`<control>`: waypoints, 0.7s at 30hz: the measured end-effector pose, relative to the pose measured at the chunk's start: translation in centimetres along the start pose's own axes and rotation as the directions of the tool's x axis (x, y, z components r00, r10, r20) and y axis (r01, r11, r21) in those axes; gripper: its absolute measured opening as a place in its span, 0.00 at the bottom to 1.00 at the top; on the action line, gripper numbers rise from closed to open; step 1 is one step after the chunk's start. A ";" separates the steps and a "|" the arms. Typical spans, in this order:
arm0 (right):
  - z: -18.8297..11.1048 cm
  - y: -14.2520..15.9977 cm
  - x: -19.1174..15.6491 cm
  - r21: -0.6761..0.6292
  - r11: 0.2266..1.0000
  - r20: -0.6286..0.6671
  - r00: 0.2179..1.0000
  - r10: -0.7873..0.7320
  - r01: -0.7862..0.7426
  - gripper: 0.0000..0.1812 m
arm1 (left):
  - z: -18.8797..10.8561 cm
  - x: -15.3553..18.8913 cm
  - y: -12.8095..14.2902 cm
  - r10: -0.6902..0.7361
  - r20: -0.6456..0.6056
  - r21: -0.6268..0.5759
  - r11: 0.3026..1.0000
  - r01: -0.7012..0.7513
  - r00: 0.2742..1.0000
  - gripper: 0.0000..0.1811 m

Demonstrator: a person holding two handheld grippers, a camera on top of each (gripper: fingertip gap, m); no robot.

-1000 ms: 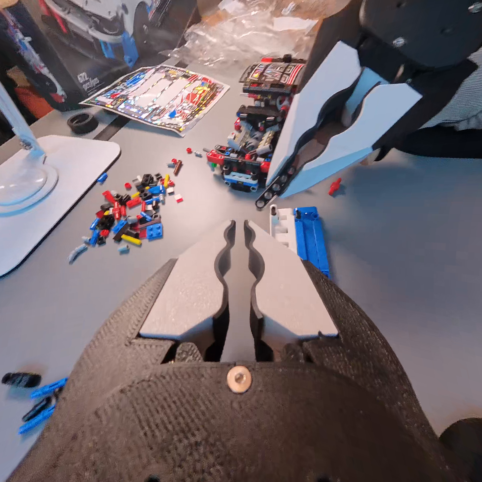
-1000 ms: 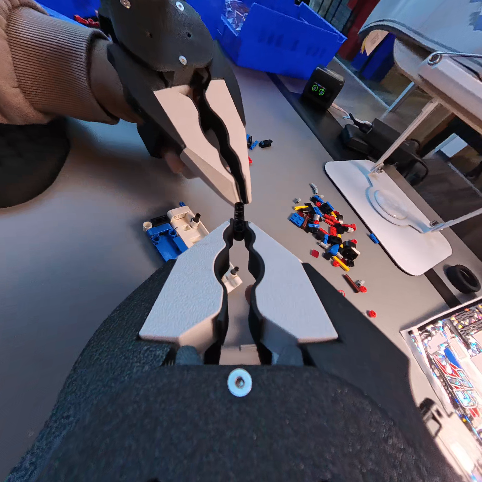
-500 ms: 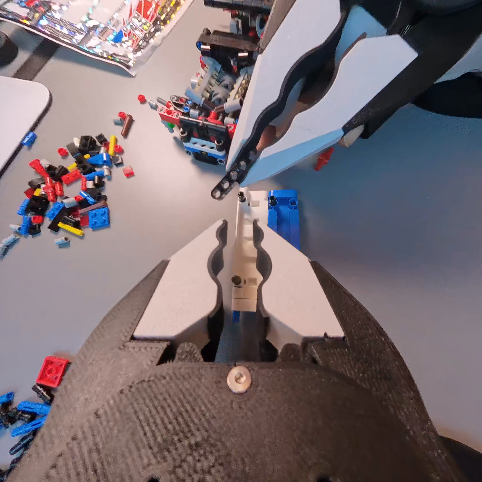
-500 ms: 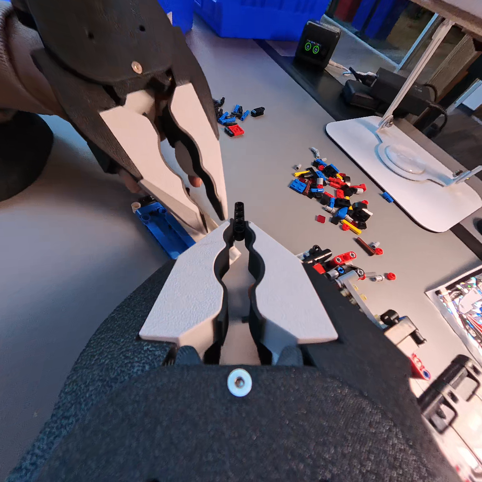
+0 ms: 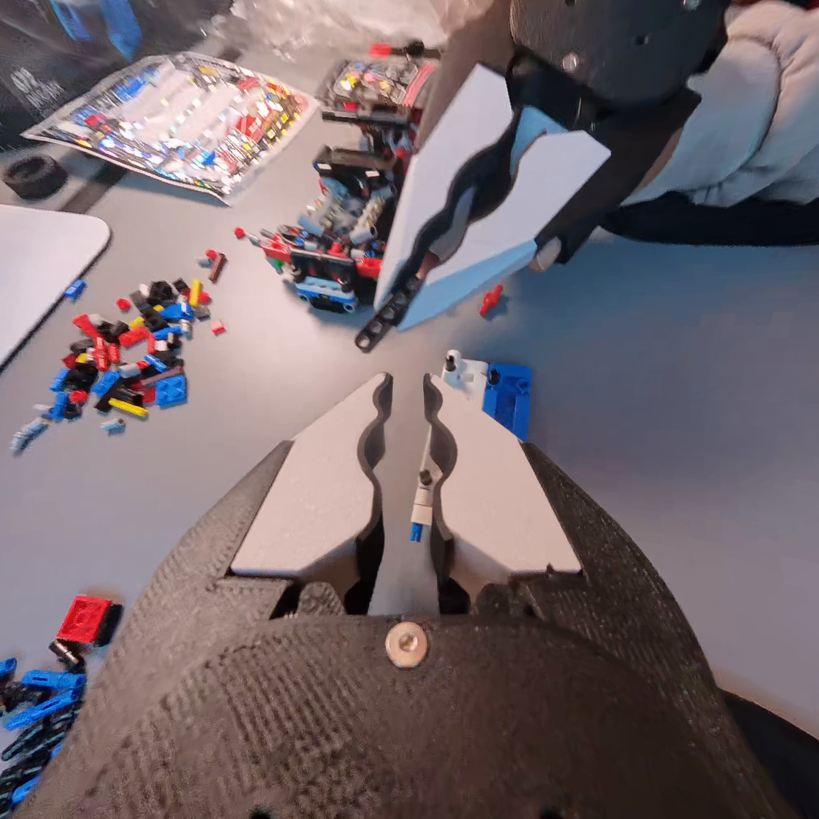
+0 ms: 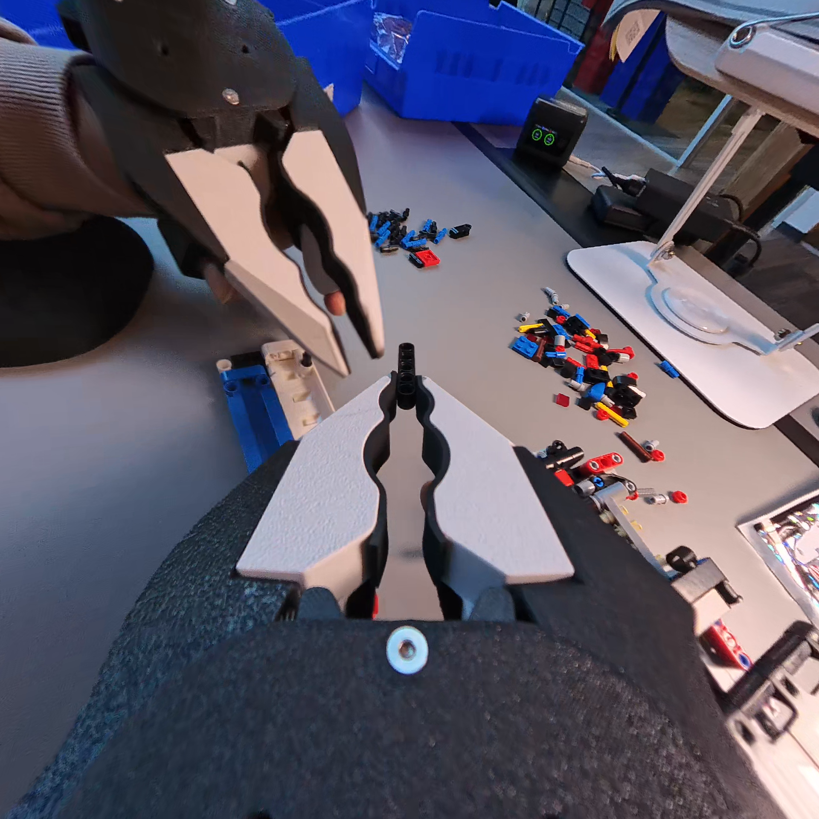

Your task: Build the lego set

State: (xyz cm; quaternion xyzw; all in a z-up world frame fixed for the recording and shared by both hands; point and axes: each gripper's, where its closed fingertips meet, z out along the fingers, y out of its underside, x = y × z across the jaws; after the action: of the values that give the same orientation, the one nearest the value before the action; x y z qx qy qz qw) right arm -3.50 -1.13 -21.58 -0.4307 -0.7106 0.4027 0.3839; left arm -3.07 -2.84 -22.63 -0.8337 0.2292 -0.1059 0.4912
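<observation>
My right gripper (image 6: 407, 381) is shut on a black beam with holes (image 6: 405, 359) that sticks out past its tips. It also shows in the left wrist view (image 5: 390, 317), held low over the table with the beam (image 5: 370, 334) pointing down. My left gripper (image 5: 407, 381) is slightly open and empty. It hovers just left of a white and blue sub-assembly (image 5: 507, 399) that lies flat on the table. In the right wrist view the left gripper (image 6: 360, 361) hangs over that sub-assembly (image 6: 274, 390), its tips close to the beam. A partly built car (image 5: 337, 248) stands behind.
A pile of loose small pieces (image 5: 128, 354) lies to the left, and blue and black pins with a red plate (image 6: 427, 257) nearer the left hand. There is also a sticker sheet (image 5: 177, 124), a tyre (image 5: 33, 175), a white lamp base (image 6: 691, 328) and blue bins (image 6: 465, 57). Both grippers' tips are close together, under 4 cm apart.
Half a second ago the white part lay between my left fingers; now the left gripper has shifted left and it lies under the right finger. The right gripper still holds the beam.
</observation>
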 end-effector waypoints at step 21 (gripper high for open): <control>-1.0 -1.2 -2.8 0.122 0.992 0.213 0.977 0.006 -0.033 0.08 | -1.1 1.5 -1.4 0.023 -0.138 0.123 0.992 -0.006 0.990 0.03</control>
State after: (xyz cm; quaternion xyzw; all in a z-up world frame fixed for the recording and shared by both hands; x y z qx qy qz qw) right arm -2.02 -3.87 -20.64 -0.3675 -0.7167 0.4936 0.3281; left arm -1.78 -3.83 -20.96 -0.7909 0.2623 -0.1740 0.5248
